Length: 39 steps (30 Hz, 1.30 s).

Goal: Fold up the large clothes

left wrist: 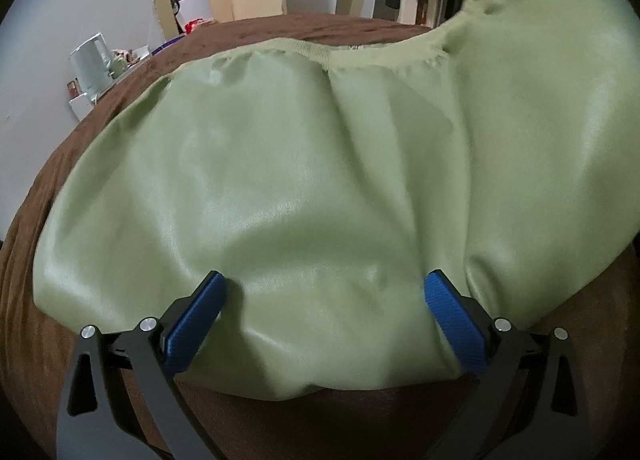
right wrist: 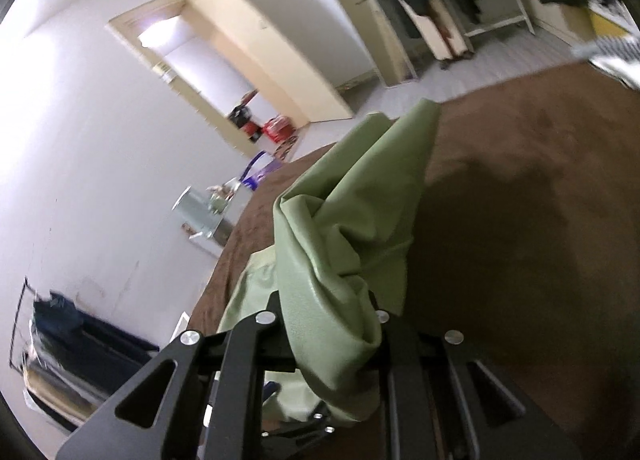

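Our green garment (left wrist: 304,179) lies spread across the brown bed (left wrist: 80,163), ribbed hem toward 12 o'clock. We keep the left gripper (left wrist: 324,292) released, fingers (left wrist: 200,320) spread over the near edge, likely to pin or catch it. The right gripper (right wrist: 328,324) is clenched on a bunched fold at 3 o'clock, lifted, we judge, to carry it over.

White walls (right wrist: 80,99), cream open door (right wrist: 256,47), brown bedspread (right wrist: 520,199).
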{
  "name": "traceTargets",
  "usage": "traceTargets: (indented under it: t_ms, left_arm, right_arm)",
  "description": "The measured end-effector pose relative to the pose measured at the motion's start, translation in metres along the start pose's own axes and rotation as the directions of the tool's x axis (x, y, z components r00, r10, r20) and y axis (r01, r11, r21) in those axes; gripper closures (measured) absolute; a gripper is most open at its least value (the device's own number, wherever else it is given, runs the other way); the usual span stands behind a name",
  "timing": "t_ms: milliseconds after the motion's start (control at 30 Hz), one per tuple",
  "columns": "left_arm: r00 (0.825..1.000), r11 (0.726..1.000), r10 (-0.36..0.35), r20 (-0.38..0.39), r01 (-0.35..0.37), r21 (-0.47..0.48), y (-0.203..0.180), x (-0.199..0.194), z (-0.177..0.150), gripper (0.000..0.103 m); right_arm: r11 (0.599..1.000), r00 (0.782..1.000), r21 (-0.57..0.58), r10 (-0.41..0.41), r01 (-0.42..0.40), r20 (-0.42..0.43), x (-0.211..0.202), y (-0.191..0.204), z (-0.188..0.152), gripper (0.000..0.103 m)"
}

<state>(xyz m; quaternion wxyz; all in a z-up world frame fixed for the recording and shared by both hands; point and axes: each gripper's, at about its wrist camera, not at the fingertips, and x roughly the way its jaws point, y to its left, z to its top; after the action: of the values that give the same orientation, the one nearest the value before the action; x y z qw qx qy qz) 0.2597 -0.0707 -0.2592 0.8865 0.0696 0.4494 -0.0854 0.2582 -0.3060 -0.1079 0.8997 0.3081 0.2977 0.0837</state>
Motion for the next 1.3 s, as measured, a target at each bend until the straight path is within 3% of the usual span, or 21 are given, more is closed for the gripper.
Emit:
traceTargets:
  t_ms: [133, 333, 567, 733, 1000, 1300]
  left_arm:
    - [0.997, 0.999, 0.043, 0.070, -0.043, -0.005, 0.018, -0.028, 0.004, 0.006]
    - [0.990, 0.989, 0.105, 0.091, -0.095, -0.109, 0.082, -0.062, -0.003, 0.006]
    - [0.980, 0.956, 0.197, 0.027, -0.186, -0.227, 0.169, -0.080, -0.047, 0.006]
    - [0.977, 0.933, 0.211, -0.040, -0.214, -0.291, 0.207, -0.082, -0.083, 0.006]
    - [0.971, 0.894, 0.218, -0.100, -0.240, -0.379, 0.236, -0.082, -0.115, 0.006]
    - [0.963, 0.897, 0.234, -0.133, -0.267, -0.351, 0.233, -0.081, -0.124, 0.006]
  right_arm:
    - [0.997, 1.000, -0.076, 0.019, -0.021, -0.019, 0.011, 0.036, 0.002, 0.088]
    - [0.981, 0.996, -0.187, 0.039, -0.053, -0.076, 0.044, 0.094, -0.008, 0.088]
    - [0.961, 0.987, -0.258, 0.058, -0.096, -0.153, 0.104, 0.152, -0.035, 0.088]
    - [0.940, 0.975, -0.333, 0.003, -0.079, -0.223, 0.158, 0.188, -0.073, 0.088]
    - [0.918, 0.931, -0.387, -0.063, -0.087, -0.359, 0.215, 0.209, -0.130, 0.088]
    - [0.922, 0.865, -0.380, -0.133, -0.070, -0.483, 0.256, 0.195, -0.180, 0.087]
